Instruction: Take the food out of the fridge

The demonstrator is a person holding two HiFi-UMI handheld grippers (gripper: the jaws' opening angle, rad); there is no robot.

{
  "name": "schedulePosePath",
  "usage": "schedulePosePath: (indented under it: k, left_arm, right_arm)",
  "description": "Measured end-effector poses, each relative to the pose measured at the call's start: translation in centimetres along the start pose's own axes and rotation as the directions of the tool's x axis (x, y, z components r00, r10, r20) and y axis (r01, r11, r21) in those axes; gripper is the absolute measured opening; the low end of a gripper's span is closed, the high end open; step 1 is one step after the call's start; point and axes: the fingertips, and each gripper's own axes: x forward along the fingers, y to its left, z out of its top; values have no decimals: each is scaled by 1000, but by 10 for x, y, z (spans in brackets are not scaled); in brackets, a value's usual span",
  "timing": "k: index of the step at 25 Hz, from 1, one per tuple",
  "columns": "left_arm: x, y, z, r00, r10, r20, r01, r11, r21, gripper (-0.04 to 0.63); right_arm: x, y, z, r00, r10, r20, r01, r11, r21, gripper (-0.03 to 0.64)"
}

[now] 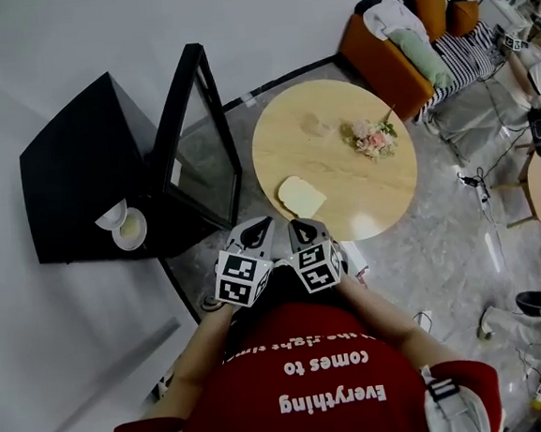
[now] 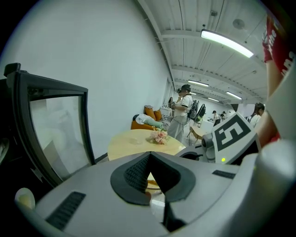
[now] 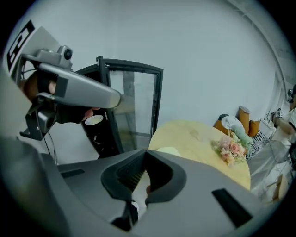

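Fridge [image 1: 78,166], black and boxy, stands at the left of the head view. Its glass door [image 1: 201,155] hangs wide open. In the open front of the fridge sit two small pale dishes [image 1: 127,228], one touching the other. The lower one has something pale yellow in it.

Right of the door is a round wooden table [image 1: 323,112]. A flat pale slice of food [image 1: 301,196] lies on the table, near its lower left edge. It is out of the fridge and nothing touches it. A little bunch of pink flowers [image 1: 372,138] lies further up and to the right on the table, well apart from the slice.

The left gripper [image 1: 257,228] and the right gripper [image 1: 301,227] are side by side at the bottom middle of the head view, close to the person's red shirt [image 1: 314,385]. Both sit lower in the picture than the table edge.

In the left gripper view the two jaws meet at their tips, clenched with nothing in them. In the right gripper view the jaws are squeezed together too, and they are empty as well.

An orange sofa [image 1: 379,55] with cushions stands at the upper right. In the left gripper view, people [image 2: 184,111] stand far back in the room.
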Motion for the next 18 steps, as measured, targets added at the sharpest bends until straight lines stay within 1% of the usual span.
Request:
schedulePosePath:
  k: [3,5,7,8,9,11,12,14,16,18]
  left_arm:
    - [-9,3,2,999,38,25,-37,999,-18,0]
    - [-18,9,1,997,71,39,-69,997,-39,0]
    - [-29,15,-3,993,106,50,-103,993,-55,0]
    - [-36,19,-5,991,126,55,-122,990,-63,0]
    - [-43,24,-8,987,148,59,-143,987,-74,0]
    - [-59,33,-14,978,199,65,-192,976,-105,0]
    - [-68,38,-17,971,228,68,-219,968,-123,0]
    - [-87,48,-23,956,286,73,-272,949,-157,0]
    - [-108,58,-30,936,342,78,-323,928,-186,0]
    - [-131,68,-39,911,406,80,-381,898,-221,0]
  right_arm:
    - [1,6,4,999,36,2,-36,999,38,11]
    - [4,14,8,998,66,10,-66,997,31,11]
    - [9,30,13,992,125,24,-125,992,6,11]
    - [11,43,16,983,178,35,-178,984,-1,11]
    - [12,58,20,969,242,47,-242,970,-6,11]
    - [11,89,28,927,368,66,-367,930,-32,11]
    - [11,104,31,906,419,67,-416,908,-56,11]
    - [11,131,37,870,491,55,-483,869,-108,11]
    - [14,157,41,840,541,36,-531,835,-146,11]
    - [16,182,46,808,588,17,-577,798,-175,11]
